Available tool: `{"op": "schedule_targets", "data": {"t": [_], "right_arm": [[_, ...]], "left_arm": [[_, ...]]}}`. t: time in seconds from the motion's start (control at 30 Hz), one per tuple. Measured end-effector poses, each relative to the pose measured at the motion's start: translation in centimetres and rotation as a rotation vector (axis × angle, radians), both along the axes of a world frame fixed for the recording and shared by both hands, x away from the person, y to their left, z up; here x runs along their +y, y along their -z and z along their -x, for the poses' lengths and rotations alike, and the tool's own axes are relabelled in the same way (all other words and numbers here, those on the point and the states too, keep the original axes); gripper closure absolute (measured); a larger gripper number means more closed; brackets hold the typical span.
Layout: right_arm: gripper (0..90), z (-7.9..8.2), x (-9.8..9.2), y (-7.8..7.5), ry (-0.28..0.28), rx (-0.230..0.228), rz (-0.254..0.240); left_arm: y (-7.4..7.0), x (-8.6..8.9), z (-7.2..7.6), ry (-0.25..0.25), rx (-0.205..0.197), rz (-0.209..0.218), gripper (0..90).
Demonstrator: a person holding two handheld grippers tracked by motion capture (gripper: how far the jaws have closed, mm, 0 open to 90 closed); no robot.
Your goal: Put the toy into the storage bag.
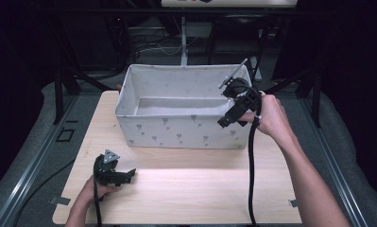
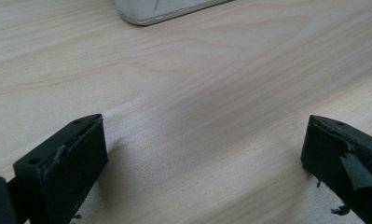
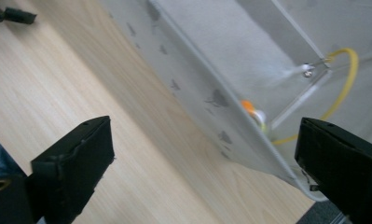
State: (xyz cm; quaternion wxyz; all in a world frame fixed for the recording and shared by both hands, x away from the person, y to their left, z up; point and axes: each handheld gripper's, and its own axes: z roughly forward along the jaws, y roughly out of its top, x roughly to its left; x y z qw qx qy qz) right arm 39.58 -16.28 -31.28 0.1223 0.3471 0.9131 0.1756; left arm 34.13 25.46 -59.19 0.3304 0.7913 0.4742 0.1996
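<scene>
Two open tools (image 1: 225,122) (image 1: 129,174), one fabric bin (image 1: 176,132), one table (image 1: 176,189).

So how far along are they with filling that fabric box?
Something thin and yellow with an orange-tipped piece already lies inside the fabric box. Nothing is in hand: the right gripper is open at the box's right front corner, and the left gripper rests open on the wooden table. Nothing is waiting on the tabletop.

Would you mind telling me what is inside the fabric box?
In the right gripper view, the fabric box holds a yellow cable and a small orange piece. Its near wall hides whatever else lies along the bottom.
</scene>
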Motion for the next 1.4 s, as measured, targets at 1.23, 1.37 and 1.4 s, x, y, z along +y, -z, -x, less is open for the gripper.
{"op": "schedule_targets", "data": {"t": [1.23,1.37,1.4], "right_arm": [[0.8,8.8,0.0,19.8,-0.029,0.083,-0.088],[1.6,9.0,-0.5,20.8,-0.007,0.087,-0.099],[1.5,9.0,-0.5,21.0,-0.022,0.099,-0.079]], "left_arm": [[0.0,0.0,0.0,-0.001,-0.001,0.003,0.2],[0.0,0.0,0.0,-0.002,-0.001,0.003,0.2],[0.0,0.0,0.0,-0.002,-0.001,0.003,0.2]]}}
